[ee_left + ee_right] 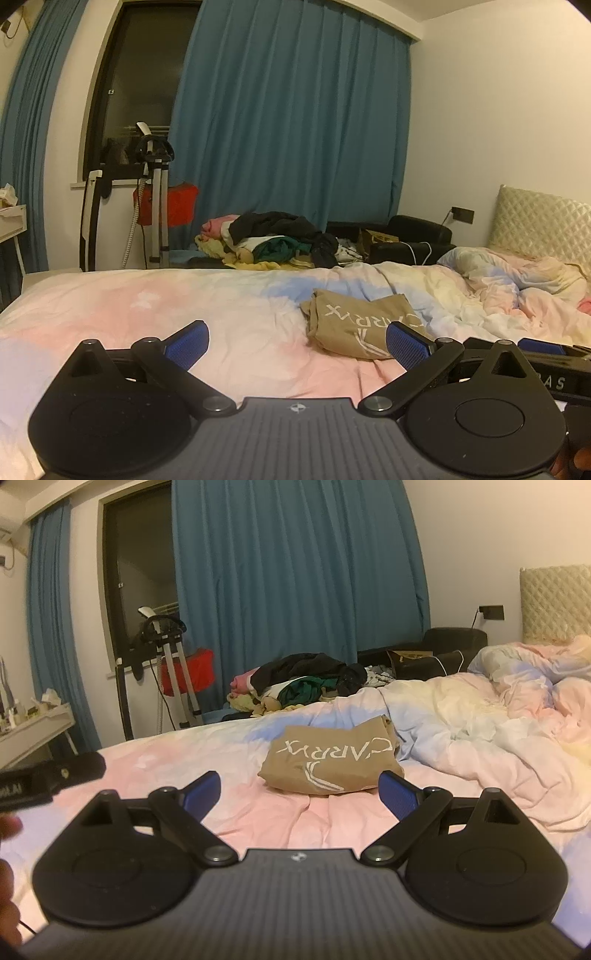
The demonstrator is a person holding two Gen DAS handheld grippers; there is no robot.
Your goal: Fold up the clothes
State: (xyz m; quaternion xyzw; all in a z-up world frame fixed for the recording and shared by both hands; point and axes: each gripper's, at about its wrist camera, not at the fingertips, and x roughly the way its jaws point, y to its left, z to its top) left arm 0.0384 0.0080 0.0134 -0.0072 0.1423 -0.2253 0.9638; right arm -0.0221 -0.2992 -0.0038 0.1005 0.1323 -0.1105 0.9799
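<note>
We see the bed filling the lower half of both views, its pastel pink and blue cover mostly flat. On the bed's headboard side the rumpled duvet is heaped up. Beyond the bed's far edge hang the blue curtains, and against that edge lies a pile of loose clothes, dark, green, yellow and pink pieces tangled together.

Near the middle of the bed sits the tan garment, folded into a compact bundle with white lettering on its top face, lying flat on the cover beside the duvet's edge.

Our left gripper hovers over the bed's near side with its blue pads spread wide and nothing between them; the tan garment lies just past its right finger. Our right gripper is likewise spread wide and empty, the tan garment lying just beyond its fingertips, apart from them.
</note>
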